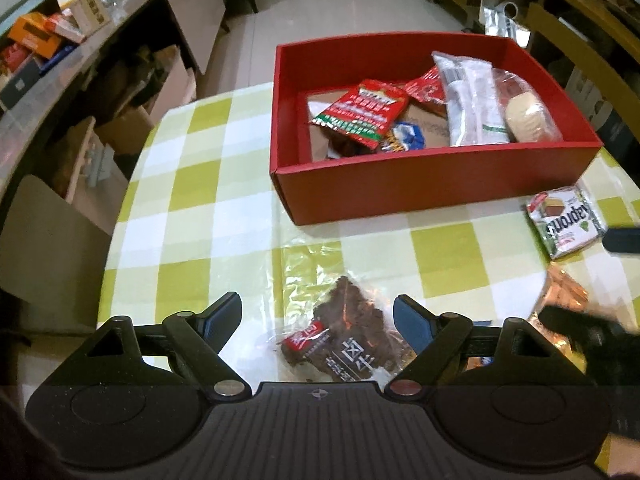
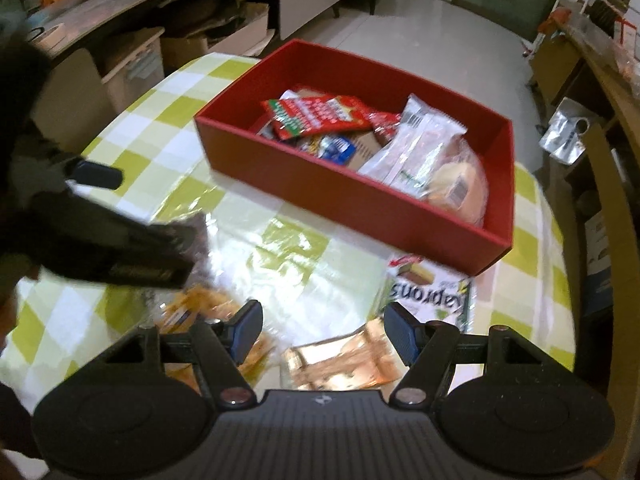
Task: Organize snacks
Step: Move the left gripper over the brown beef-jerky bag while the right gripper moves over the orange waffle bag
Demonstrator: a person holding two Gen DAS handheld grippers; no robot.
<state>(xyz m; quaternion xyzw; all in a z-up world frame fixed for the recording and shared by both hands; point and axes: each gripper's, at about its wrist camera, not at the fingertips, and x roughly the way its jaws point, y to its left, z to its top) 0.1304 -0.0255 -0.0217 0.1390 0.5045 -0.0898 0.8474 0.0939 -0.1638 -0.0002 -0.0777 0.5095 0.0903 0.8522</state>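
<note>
My left gripper (image 1: 318,320) is open over a clear packet of dark jerky (image 1: 348,332) that lies between its blue pads, untouched. My right gripper (image 2: 324,330) is open above a copper foil packet (image 2: 340,360), with an orange snack bag (image 2: 208,312) by its left finger. A green-and-white wafer packet (image 2: 432,292) (image 1: 566,224) lies in front of the red box (image 1: 400,192) (image 2: 360,200). The box holds a red-green packet (image 1: 360,114), a long white packet (image 1: 468,96) and a bagged bun (image 1: 528,116). The left gripper's fingers (image 2: 100,174) show blurred in the right wrist view.
The checked tablecloth (image 1: 192,184) ends in a curved table edge at the left. Beyond it stand a cluttered counter (image 1: 48,36) and cardboard boxes (image 1: 132,120) on the floor. A wooden chair (image 2: 608,184) and shelves stand close on the right.
</note>
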